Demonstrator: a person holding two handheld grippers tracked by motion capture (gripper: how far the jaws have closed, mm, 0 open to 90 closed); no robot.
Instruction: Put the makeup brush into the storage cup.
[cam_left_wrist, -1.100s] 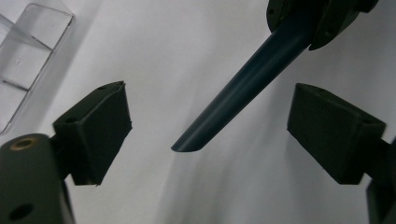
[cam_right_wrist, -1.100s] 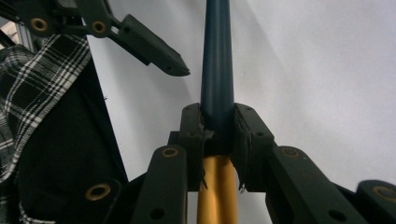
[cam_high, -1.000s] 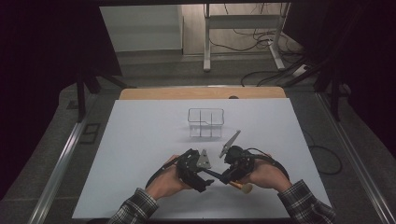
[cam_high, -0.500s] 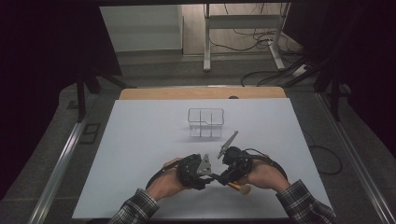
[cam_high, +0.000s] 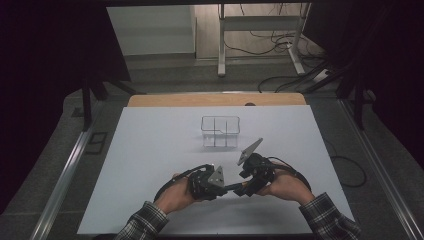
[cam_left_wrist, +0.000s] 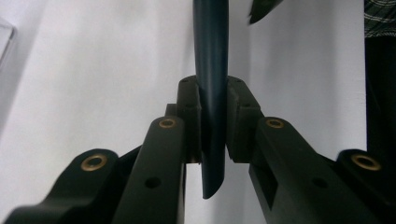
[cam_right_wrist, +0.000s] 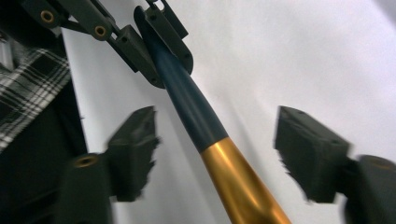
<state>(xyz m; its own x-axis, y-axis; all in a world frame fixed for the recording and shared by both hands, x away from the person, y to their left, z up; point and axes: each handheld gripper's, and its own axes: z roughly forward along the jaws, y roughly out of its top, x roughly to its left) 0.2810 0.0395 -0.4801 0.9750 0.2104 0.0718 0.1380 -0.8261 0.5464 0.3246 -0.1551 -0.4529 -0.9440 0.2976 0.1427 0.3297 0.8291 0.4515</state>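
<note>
Low in the middle of the high view, both hands sit close together over the white bench (cam_high: 150, 150), and a slim pen-like tool (cam_high: 234, 187) bridges the gap between them. The left gripper (cam_high: 222, 186) has just been closing, and its fingers (cam_left_wrist: 189, 116) are now clamped on the dark blue end of the tool (cam_left_wrist: 211, 70), which runs straight up the centre of the left gripper view, its tip poking out below the pads. The right gripper (cam_high: 245, 189) has just been opening: in the right gripper view its fingers (cam_right_wrist: 135, 140) stand wide on both sides of the tool (cam_right_wrist: 196, 116), clear of it, with the gold section running down to the bottom edge between them. At the upper left of that same view the left gripper (cam_right_wrist: 161, 51) pinches the blue end. Above the hands, around the middle of the high view, a clear divided box (cam_high: 220, 131) stands on the bench, apart from both grippers.
</note>
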